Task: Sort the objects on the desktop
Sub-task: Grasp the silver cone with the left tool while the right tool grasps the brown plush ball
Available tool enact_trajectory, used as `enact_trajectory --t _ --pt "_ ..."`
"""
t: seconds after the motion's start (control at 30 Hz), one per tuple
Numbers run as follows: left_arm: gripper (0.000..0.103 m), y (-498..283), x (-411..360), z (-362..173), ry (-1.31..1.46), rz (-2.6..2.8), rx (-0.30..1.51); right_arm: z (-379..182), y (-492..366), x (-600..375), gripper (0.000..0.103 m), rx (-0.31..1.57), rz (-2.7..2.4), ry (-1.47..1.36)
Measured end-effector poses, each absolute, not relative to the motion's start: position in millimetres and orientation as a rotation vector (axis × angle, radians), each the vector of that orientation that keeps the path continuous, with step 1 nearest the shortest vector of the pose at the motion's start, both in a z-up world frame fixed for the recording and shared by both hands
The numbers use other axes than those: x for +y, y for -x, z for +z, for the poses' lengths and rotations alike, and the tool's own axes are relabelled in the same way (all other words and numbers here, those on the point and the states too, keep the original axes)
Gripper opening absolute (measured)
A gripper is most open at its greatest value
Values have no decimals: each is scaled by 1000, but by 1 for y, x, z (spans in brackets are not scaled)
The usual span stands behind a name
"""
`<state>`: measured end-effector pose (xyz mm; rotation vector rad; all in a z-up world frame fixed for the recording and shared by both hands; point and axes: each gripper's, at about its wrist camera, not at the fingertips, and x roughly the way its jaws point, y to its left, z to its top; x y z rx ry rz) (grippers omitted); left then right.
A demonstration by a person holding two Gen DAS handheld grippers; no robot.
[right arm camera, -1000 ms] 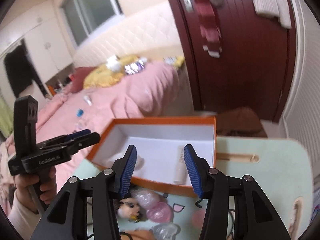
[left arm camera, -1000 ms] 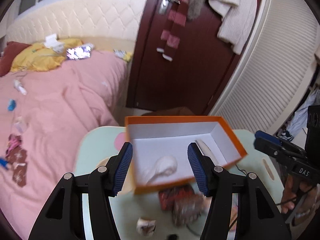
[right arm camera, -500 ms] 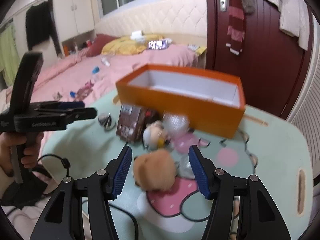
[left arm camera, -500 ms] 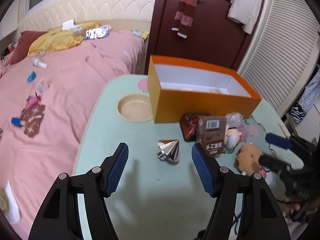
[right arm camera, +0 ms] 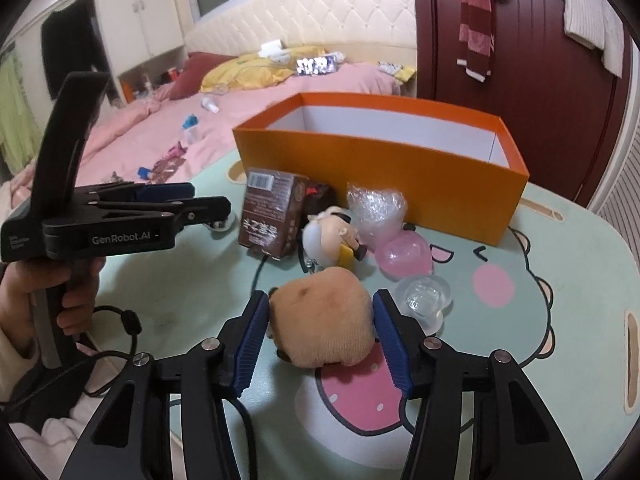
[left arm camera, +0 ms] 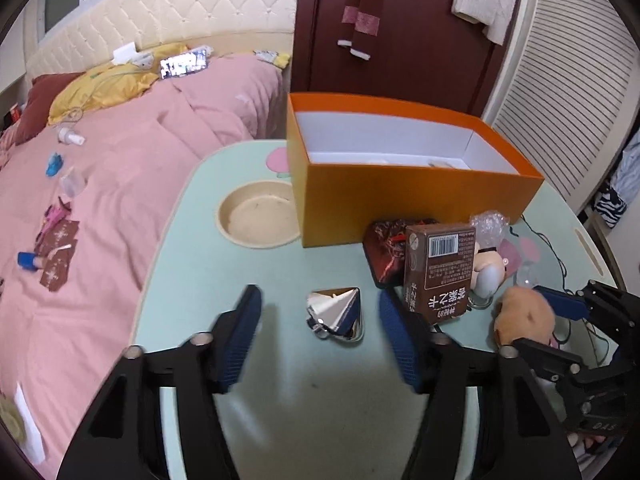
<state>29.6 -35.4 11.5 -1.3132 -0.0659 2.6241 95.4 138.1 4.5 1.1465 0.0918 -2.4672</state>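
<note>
Both grippers are closing: the right gripper (right arm camera: 322, 322) around the plush (right arm camera: 322, 320), the left gripper (left arm camera: 320, 322) still spread around the cone (left arm camera: 335, 314). Next, I judge, lift each into the far box (left arm camera: 420, 208).

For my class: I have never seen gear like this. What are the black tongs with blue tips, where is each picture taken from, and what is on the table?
A person holds a two-finger gripper in each hand; a camera on each looks along its fingers. In the left view, the left gripper is closing around a silver cone without touching it yet. In the right view, the right gripper is closing on a tan plush toy. Behind, on the green table, stand an orange box and a brown carton.
</note>
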Motion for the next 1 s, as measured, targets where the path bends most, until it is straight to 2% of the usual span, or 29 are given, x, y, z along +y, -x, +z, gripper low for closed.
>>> enact_trajectory --t 0.03,0.07,0.13,0.5,0.73,1.0 --pt "32 -30 -35 11 1311 2627 -67 2 -95 138 43 96 -2473 -1150" --pt "32 -30 -35 10 1306 2632 -68 1 -95 137 36 102 -2484 -1146" --pt "32 -34 -33 11 1298 2625 -67 2 -95 138 35 86 -2479 -1144" --pt "32 -80 -23 20 1285 2666 -230 18 -111 170 34 -56 -2576 -1101" --pt "32 -95 -2 15 1303 2710 -100 6 -116 174 35 -25 -2615 -1195" --pt "32 -93 -2 14 1299 2708 -99 5 -115 174 35 -16 -2626 -1199"
